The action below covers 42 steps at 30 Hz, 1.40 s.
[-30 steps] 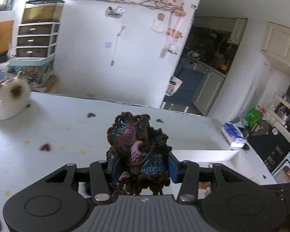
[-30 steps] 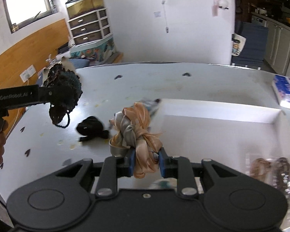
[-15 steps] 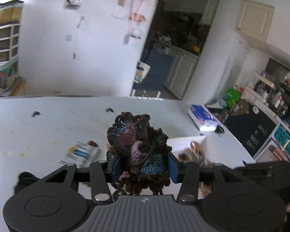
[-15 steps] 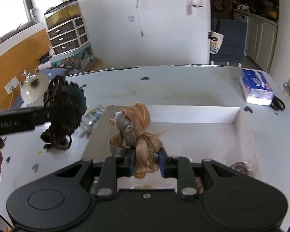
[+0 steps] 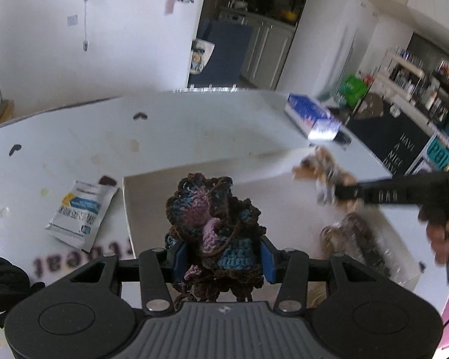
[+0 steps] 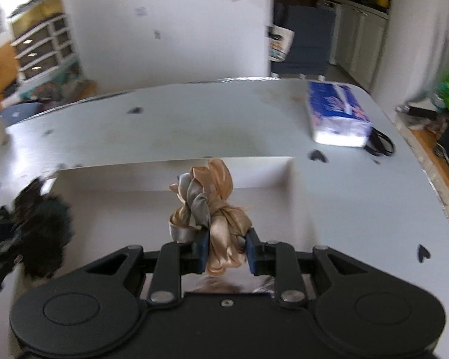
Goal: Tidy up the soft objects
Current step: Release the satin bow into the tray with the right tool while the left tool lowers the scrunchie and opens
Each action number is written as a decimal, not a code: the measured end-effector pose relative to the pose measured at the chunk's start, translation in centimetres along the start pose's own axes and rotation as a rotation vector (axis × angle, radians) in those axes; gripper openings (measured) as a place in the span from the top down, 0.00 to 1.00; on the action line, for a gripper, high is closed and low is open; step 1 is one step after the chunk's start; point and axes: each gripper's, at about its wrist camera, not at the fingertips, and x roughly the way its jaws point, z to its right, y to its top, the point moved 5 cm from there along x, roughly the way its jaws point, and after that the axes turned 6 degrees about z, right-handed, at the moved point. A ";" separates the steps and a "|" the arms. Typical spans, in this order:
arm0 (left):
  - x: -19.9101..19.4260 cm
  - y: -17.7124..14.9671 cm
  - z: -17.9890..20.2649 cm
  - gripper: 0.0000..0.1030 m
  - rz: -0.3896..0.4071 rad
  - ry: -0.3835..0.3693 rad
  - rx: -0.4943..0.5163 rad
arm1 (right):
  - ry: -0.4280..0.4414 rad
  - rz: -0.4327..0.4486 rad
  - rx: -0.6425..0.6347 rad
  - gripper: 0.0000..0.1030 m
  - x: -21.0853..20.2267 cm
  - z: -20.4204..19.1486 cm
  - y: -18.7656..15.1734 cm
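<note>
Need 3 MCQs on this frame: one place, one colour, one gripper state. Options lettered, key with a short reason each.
1. Where does the tissue pack lie?
A. on the table beyond the white tray
B. inside the tray
C. in the left gripper

2. What colours is the ribbon bow?
A. red and green
B. peach and silver-grey
C. black all over

3. What is the state of the left gripper?
A. open and empty
B. shut on the sachet
C. shut on the crochet piece

Key: 1 A, the pack rests on the table past the far wall of the white tray. 2 B, the satin loops held by the right gripper show peach and silver-grey. 3 C, the blue pads press both sides of the crochet piece, while the sachet lies on the table.
</note>
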 end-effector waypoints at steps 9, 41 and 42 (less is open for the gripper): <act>2.1 -1.1 -1.4 0.53 -0.070 0.053 0.005 | -0.108 -0.050 0.062 0.73 3.6 2.7 0.5; -2.0 0.4 -0.9 0.16 0.025 0.046 -0.072 | -0.091 0.047 0.109 0.26 -2.6 2.1 1.1; -2.3 0.4 -0.8 0.16 0.029 0.044 -0.074 | -0.088 0.052 0.110 0.26 -2.9 2.1 1.0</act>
